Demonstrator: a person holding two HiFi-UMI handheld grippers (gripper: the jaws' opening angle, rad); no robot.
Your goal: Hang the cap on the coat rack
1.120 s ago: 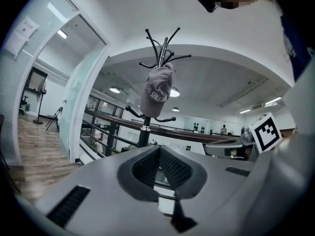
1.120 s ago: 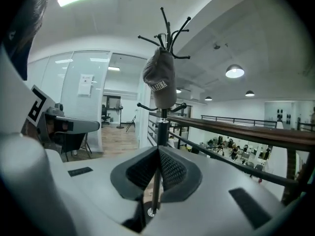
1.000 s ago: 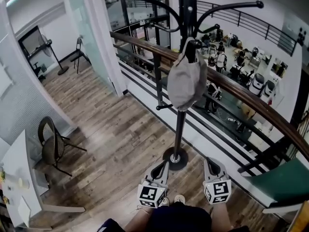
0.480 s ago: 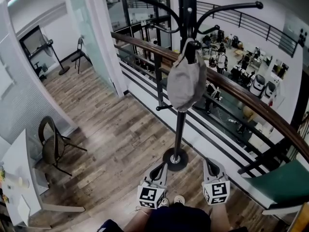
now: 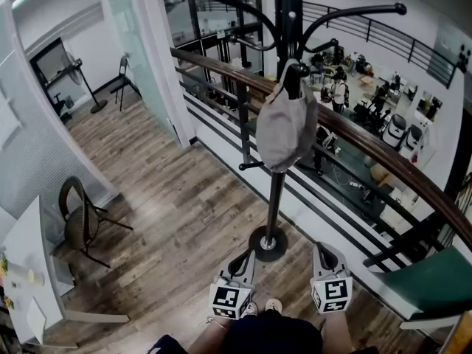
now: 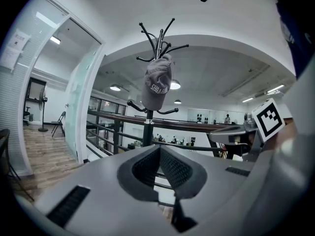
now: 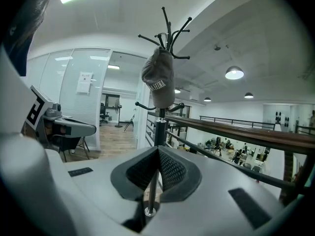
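Observation:
A grey cap (image 5: pixel 286 127) hangs on a hook of the black coat rack (image 5: pixel 274 198), whose round base (image 5: pixel 267 243) stands on the wooden floor. Both grippers are held low near the person's body, well below the cap and apart from it. My left gripper (image 5: pixel 245 257) is shut with nothing in it, just left of the base. My right gripper (image 5: pixel 323 251) is also shut and empty, to the right of the base. In the left gripper view the cap (image 6: pixel 157 85) hangs high above the closed jaws, and the right gripper view shows the cap (image 7: pixel 160 80) the same way.
A wooden handrail (image 5: pixel 354 135) with black bars runs diagonally behind the rack over a lower hall. A folding chair (image 5: pixel 80 223) and a white table (image 5: pixel 26 271) stand at the left. A green seat (image 5: pixel 431 275) is at the right, and a glass partition (image 5: pixel 144 65) at the back left.

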